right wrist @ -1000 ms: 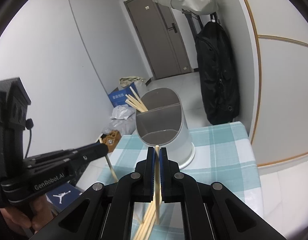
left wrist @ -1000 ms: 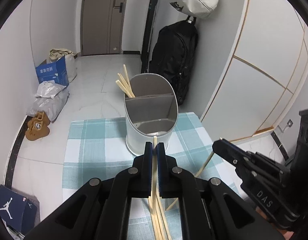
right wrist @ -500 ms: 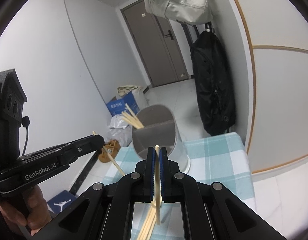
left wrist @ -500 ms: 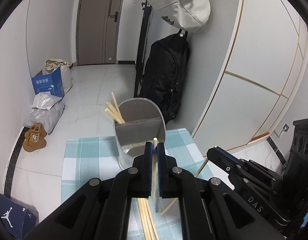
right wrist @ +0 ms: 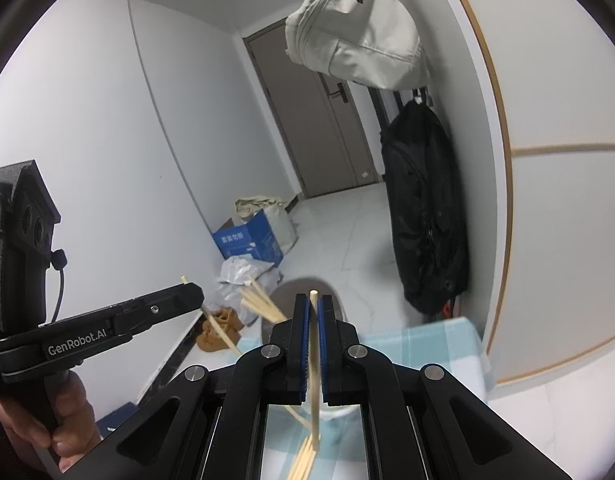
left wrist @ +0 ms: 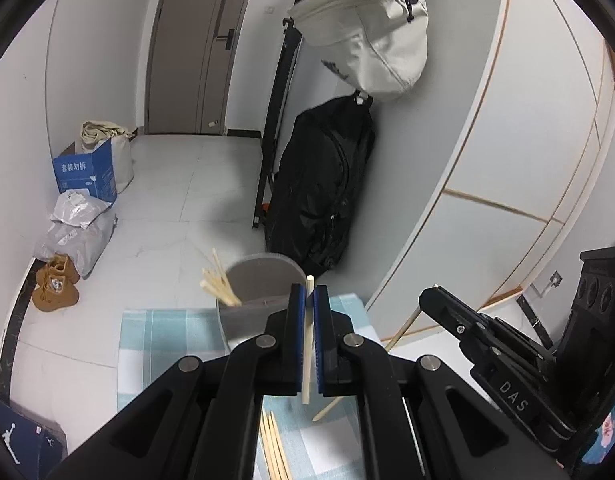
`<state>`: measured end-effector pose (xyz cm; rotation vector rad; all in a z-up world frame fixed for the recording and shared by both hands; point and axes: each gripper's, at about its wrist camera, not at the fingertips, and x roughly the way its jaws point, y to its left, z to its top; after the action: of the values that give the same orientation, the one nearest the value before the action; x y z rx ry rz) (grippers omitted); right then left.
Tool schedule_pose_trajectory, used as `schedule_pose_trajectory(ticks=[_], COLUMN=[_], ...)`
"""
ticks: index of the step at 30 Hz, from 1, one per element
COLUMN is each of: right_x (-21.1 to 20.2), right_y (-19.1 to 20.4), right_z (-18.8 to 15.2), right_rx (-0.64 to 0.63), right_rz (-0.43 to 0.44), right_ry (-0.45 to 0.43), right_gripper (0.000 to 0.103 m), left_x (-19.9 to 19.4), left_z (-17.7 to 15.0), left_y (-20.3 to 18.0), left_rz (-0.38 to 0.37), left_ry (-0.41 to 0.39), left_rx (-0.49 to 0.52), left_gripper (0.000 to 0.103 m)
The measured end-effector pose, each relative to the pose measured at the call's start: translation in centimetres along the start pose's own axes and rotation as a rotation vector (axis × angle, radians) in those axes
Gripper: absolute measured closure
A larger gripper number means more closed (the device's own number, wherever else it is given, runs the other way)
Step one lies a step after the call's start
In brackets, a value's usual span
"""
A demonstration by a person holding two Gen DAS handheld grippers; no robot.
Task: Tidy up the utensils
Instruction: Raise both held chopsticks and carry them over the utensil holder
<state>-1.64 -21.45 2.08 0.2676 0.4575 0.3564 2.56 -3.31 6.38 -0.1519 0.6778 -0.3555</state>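
Change since the earlier frames: both grippers have risen with their chopsticks; the grey utensil holder now sits lower and smaller in each view, and the hanging bags fill more of the upper frame.

Left wrist view. Left gripper (left wrist: 306, 294), lower centre: jaws closed on one wooden chopstick (left wrist: 306, 344), which stands nearly upright between the blue pads, both ends showing. Grey utensil holder (left wrist: 259, 280), just above the fingertips, on a teal checked cloth (left wrist: 167, 328); held chopsticks (left wrist: 217, 282) lean out of its upper-left compartment. Loose chopsticks (left wrist: 273, 450) lie on the cloth at bottom centre. Right gripper (left wrist: 431, 300), right of frame, clamped on a slanting chopstick (left wrist: 399, 334). Background: black backpack (left wrist: 327, 184), pale bag (left wrist: 371, 32) above it, blue box (left wrist: 87, 172), brown shoes (left wrist: 55, 288).

Right wrist view. Right gripper (right wrist: 313, 306), lower centre: jaws closed on its chopstick (right wrist: 314, 368), near vertical. Utensil holder (right wrist: 307, 292) partly hidden behind the fingertips. Left gripper (right wrist: 195, 294), left of frame, pinching its chopstick (right wrist: 217, 328); a hand (right wrist: 59, 428) grips its handle at lower left. Loose chopsticks (right wrist: 303, 460) at bottom centre.
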Motion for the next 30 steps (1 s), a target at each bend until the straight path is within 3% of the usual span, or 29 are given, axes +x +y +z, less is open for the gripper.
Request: schedule_pose_trajectory(ticks=[10, 18, 30], right_x=[1.9, 4.1, 8.4], right_y=[0.8, 1.8, 4.4], right_z=[6.3, 10.3, 10.5], right_rx=[-0.044, -0.095, -0.219], right_rz=[0.003, 0.009, 0.027], right_ry=[-0.044, -0.070, -0.067], right_gripper=[0.099, 0.099, 0.099], left_x=[0.0, 0.2, 2.4], left_z=[4.5, 6.7, 6.3], left_y=[1.8, 3.5, 7.6], left_rz=[-0.048, -0.043, -0.048], left_ry=[-0.049, -0.127, -0.149], left_rx=[-0.074, -0.121, -0.177], left_gripper=[0.102, 0.102, 0.102])
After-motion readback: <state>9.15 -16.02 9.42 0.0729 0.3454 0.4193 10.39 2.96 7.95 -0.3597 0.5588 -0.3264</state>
